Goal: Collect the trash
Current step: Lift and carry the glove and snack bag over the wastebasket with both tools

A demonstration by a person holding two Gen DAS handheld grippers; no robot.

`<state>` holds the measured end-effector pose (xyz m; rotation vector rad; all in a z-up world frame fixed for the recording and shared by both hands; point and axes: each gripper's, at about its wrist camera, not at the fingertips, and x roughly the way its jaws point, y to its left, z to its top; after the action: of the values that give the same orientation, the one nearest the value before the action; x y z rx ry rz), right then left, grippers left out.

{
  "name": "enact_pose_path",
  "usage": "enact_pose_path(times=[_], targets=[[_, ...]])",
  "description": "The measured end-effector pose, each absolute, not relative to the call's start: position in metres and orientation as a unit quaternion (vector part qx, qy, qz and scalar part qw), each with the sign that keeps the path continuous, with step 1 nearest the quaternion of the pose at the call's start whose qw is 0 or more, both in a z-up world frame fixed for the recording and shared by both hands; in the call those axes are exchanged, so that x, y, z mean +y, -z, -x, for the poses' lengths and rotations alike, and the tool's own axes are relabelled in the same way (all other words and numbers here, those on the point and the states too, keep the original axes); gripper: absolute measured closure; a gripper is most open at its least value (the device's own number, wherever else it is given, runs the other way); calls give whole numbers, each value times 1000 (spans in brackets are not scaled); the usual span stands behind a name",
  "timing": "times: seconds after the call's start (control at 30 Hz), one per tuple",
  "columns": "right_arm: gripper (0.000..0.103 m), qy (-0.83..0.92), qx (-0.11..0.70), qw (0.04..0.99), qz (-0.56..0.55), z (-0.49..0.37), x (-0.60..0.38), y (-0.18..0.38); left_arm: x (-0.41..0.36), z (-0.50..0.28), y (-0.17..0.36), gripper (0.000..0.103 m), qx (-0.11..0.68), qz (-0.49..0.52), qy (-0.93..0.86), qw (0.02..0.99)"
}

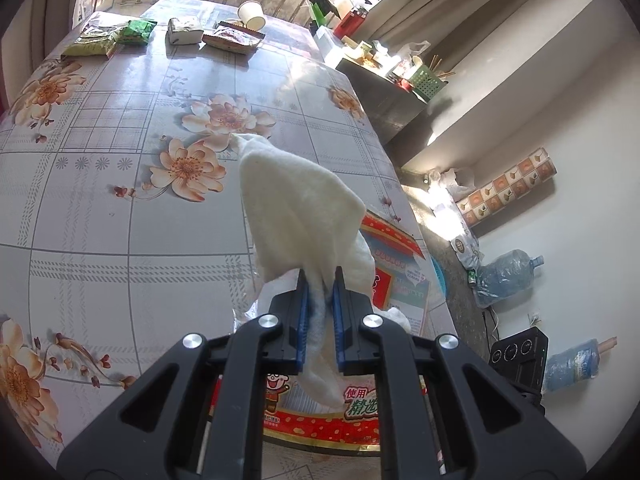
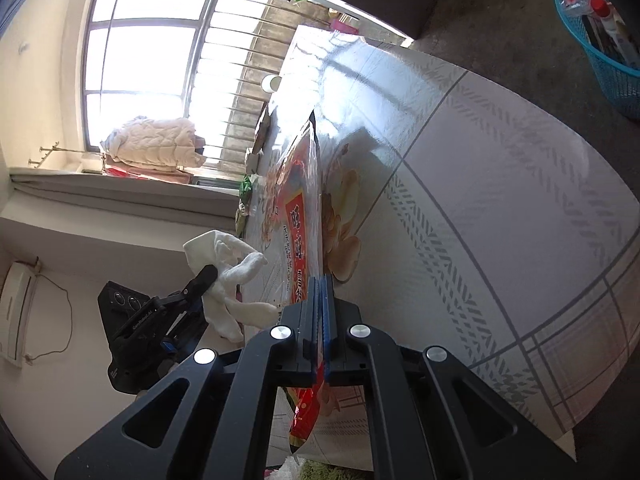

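My left gripper (image 1: 320,276) is shut on a crumpled white tissue cloth (image 1: 296,208), which is lifted above the floral table (image 1: 120,200). Under it lies a large red printed snack bag (image 1: 400,280). In the right wrist view, my right gripper (image 2: 321,280) is shut on the edge of that red snack bag (image 2: 296,216), which stands up off the table (image 2: 480,200) and passes between the blue pads. The left gripper (image 2: 208,274) shows at the left with the white tissue cloth (image 2: 224,252) hanging from it.
The table's far end holds a yellow-green packet (image 1: 96,40), a green packet (image 1: 138,31), a tissue pack (image 1: 184,31), a snack pack (image 1: 232,38) and a paper cup (image 1: 252,14). A blue basket (image 2: 600,68) with trash in it stands on the floor. Water jugs (image 1: 504,276) lie by the wall.
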<state>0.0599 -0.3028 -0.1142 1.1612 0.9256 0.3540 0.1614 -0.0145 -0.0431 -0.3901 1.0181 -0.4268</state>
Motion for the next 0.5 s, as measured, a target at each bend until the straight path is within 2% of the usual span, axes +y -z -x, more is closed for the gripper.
enact_pose_path(times=[0.5], targets=[[101, -166, 360, 728, -559, -28, -357, 73, -4, -131, -19, 94, 392, 186, 262, 862]])
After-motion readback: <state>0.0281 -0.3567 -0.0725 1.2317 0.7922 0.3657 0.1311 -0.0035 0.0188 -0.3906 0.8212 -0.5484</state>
